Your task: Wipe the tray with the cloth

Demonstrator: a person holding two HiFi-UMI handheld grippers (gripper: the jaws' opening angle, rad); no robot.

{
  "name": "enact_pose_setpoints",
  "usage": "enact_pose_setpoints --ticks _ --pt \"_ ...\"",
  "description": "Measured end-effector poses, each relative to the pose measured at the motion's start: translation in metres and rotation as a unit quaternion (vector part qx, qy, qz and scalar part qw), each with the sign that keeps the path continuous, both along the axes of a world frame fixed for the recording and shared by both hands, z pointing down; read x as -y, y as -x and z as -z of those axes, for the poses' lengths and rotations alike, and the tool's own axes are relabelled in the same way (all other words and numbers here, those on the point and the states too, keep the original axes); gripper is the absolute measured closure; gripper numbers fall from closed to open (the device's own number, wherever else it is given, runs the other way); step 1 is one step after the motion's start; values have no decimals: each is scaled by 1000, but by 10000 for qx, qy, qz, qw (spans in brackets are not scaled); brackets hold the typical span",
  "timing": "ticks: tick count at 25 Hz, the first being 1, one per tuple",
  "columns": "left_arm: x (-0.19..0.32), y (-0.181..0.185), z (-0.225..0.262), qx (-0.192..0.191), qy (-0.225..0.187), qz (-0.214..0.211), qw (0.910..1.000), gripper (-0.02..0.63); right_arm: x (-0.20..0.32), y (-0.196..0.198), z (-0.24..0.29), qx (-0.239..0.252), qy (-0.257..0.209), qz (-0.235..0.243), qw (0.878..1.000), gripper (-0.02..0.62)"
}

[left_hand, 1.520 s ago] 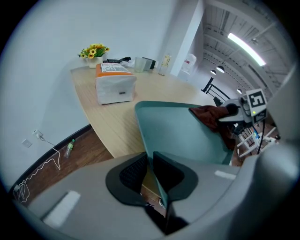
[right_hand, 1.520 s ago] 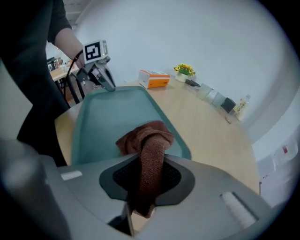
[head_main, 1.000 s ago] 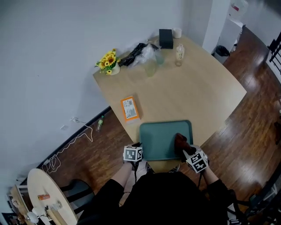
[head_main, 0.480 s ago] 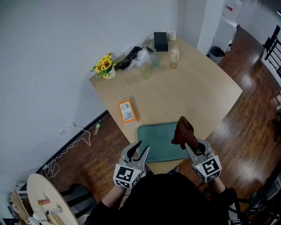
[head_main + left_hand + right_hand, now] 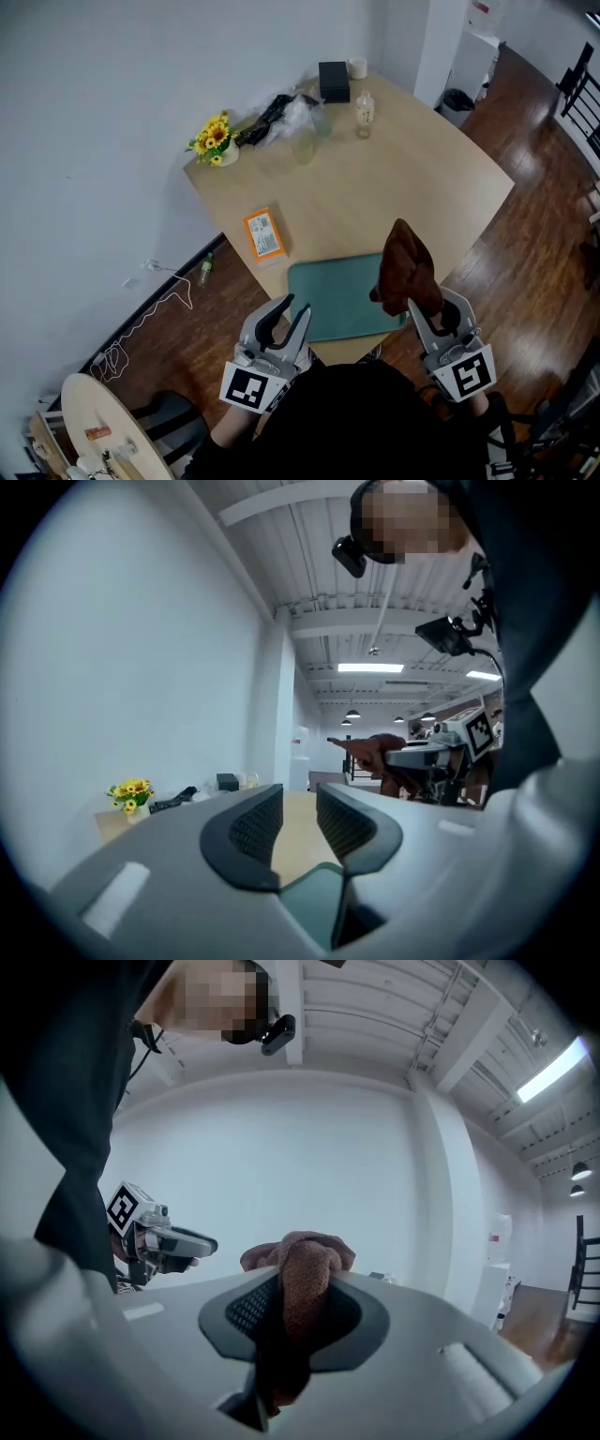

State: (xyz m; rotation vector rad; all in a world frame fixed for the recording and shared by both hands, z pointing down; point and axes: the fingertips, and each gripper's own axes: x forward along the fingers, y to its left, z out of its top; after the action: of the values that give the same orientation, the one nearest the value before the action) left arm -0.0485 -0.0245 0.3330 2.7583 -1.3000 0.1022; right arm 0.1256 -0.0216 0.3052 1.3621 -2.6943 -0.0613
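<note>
The teal tray [image 5: 337, 295] lies at the near edge of the wooden table [image 5: 394, 178]; its surface also shows below the left jaws [image 5: 314, 902]. My right gripper [image 5: 429, 305] is shut on the brown cloth [image 5: 405, 267], held up above the tray's right end. In the right gripper view the cloth [image 5: 305, 1279] fills the gap between the pads. My left gripper [image 5: 292, 307] hangs over the tray's near left corner. It is open, its jaws have just been closing, and nothing is between them [image 5: 298, 808].
An orange box [image 5: 262, 234] lies left of the tray. At the far end of the table stand yellow flowers [image 5: 211, 139], a glass [image 5: 303, 145], a bottle [image 5: 364, 112] and a black box [image 5: 332, 80]. A round side table [image 5: 103, 422] sits at lower left.
Both grippers have risen from tray level toward the camera. The cloth came up off the tray in the right gripper. The left jaws went from shut to open.
</note>
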Motion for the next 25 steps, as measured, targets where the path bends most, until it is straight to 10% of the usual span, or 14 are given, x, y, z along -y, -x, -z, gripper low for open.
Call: enact_pose_setpoints --ticks 8,14,21,25 --pt "-1 6 -13 51 237 170 9996 520 29 -97 -22 -191 117 -1133 9933 525" --pt "-2 5 -16 32 283 223 9993 523 78 -148 -141 -561 1131 -1773 9760 525" --pt "-4 6 -21 137 376 232 9989 535 113 -149 -361 -729 3568 -1699 9157 515" --pt "-5 8 -22 101 392 281 9988 538 116 -155 -380 -612 3923 -1865 8987 477"
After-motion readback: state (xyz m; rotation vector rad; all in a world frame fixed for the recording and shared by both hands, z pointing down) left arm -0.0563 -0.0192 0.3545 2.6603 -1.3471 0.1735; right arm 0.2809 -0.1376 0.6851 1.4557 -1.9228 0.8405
